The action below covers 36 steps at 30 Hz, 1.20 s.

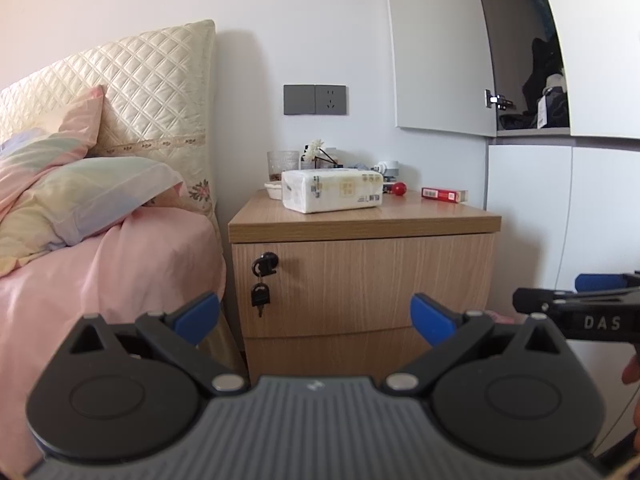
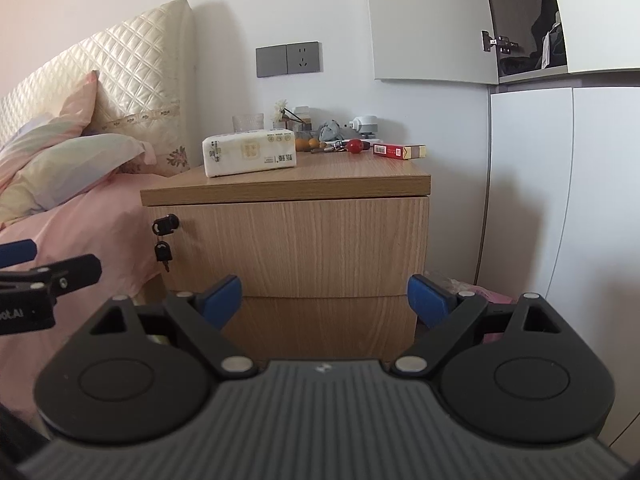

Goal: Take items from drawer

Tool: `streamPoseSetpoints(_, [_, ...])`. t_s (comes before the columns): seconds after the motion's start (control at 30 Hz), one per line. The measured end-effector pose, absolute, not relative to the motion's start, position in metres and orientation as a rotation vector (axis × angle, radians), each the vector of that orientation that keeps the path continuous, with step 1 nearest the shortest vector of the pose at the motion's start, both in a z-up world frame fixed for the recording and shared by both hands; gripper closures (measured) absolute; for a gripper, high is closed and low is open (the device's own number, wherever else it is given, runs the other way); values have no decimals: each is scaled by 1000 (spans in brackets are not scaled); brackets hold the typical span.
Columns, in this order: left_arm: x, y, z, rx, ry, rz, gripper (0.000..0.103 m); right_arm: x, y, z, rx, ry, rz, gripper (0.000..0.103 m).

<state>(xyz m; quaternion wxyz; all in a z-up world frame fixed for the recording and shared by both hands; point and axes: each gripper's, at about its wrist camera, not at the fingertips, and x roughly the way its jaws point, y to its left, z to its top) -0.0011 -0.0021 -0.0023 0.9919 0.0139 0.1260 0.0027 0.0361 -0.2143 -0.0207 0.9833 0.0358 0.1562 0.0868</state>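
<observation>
Nearest, the left gripper (image 1: 315, 316) is held in front of the nightstand (image 1: 364, 280), its blue fingers (image 1: 198, 316) spread wide apart and empty, apart from the wood. The right gripper (image 2: 324, 300) sits just beside it to the right, also spread wide with nothing between its pads, level with the seam between the two drawers. In the left wrist view it shows at the right edge, with part of a hand (image 1: 632, 372) below it.

The top drawer (image 2: 288, 246) of the nightstand is closed, and so is the bottom drawer (image 2: 320, 326) under it; what is inside cannot be seen. At the top drawer's left end a black key (image 2: 165, 225) sits in the lock, with a second key (image 2: 163, 254) hanging from it.

On the nightstand top, a tissue pack (image 2: 250, 152) lies near the front left. Behind it stand a glass (image 2: 248, 123) and small clutter too small to tell. Toward the right rear lie a red ball (image 2: 353, 146) and a red box (image 2: 398, 150).

Left of the nightstand is a bed (image 1: 100, 264) with pink sheet, pillows (image 1: 80, 196) and a quilted headboard (image 1: 152, 92). On the wall above the nightstand is a grey socket (image 2: 288, 59). To the right stands a white wardrobe (image 2: 560, 200), an upper door ajar.
</observation>
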Motion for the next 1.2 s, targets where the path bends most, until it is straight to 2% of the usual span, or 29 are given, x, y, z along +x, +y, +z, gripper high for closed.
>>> streamPoseSetpoints(1.2, [-8,11,-4,40,247,2,0,34,-216,-26,89,301,158,11])
